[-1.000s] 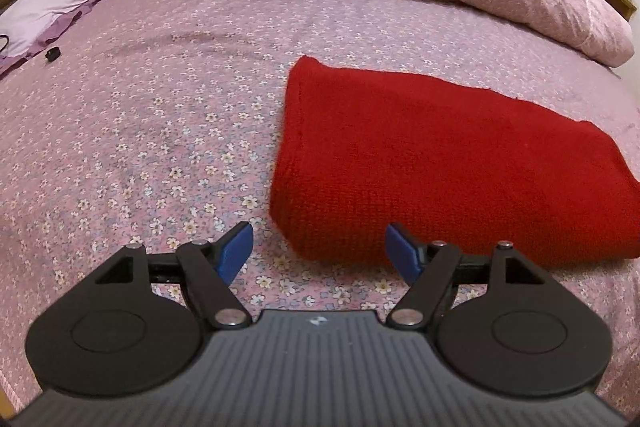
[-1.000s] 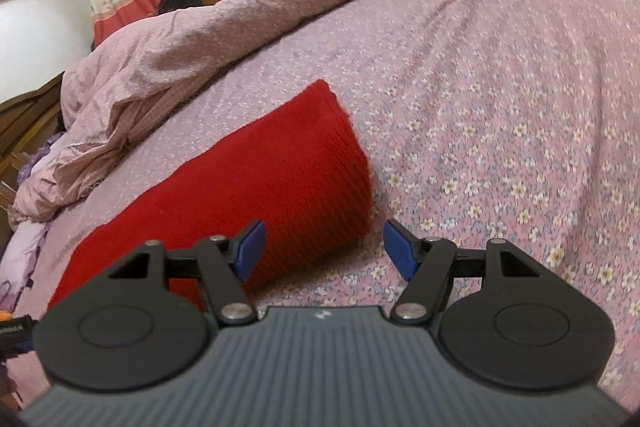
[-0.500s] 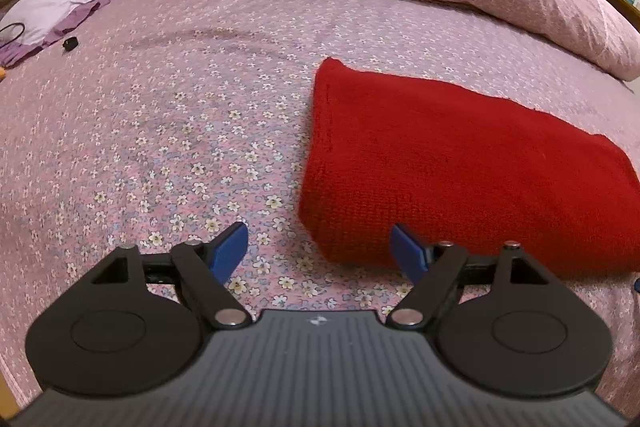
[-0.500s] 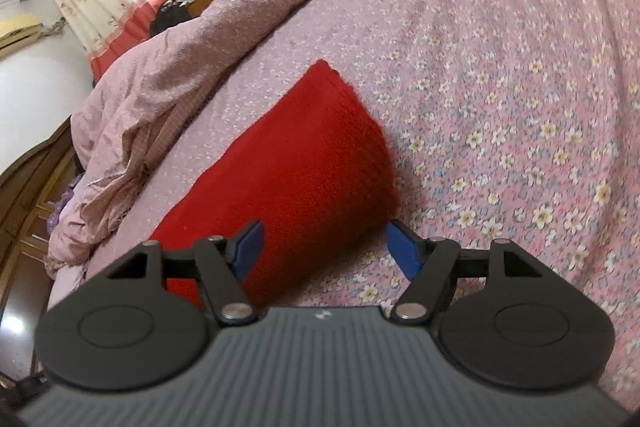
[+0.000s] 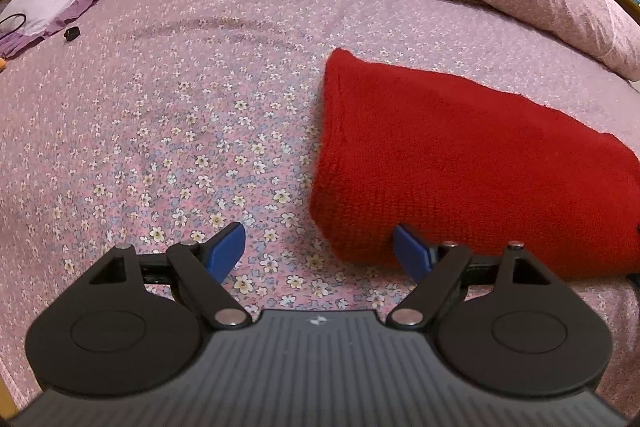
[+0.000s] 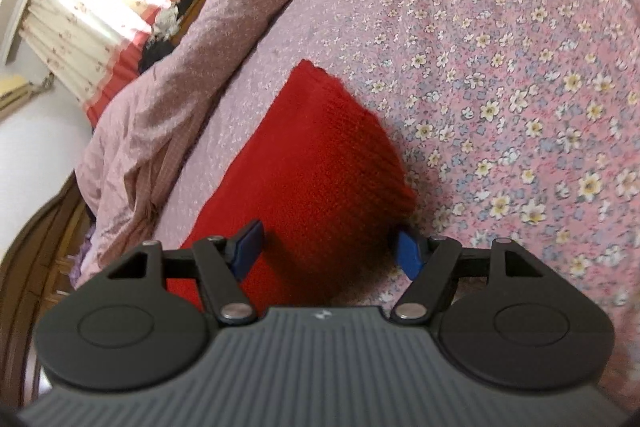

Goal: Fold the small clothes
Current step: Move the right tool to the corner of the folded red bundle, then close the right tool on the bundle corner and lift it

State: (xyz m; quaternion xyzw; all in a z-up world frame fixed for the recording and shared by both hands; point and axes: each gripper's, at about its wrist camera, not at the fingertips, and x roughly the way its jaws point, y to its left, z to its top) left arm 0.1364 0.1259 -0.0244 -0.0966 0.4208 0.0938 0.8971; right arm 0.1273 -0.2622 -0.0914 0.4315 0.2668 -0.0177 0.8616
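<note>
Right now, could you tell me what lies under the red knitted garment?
The red knitted garment lies folded on the floral bedsheet, which shows all around it. Anything between its layers or beneath it is covered.

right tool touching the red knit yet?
Cannot tell. In the right wrist view the open right tool straddles the red knit's corner, but no finger contact or gap shows plainly.

No words, numbers or brand names can be read in either view. The only mark is a small pale emblem at the front edge of the ribbed grey body of the left gripper (image 5: 319, 251), and a like one on the right gripper (image 6: 328, 247); both are too small to make out. The bedsheet (image 5: 180, 131) bears printed flowers only, no lettering.
</note>
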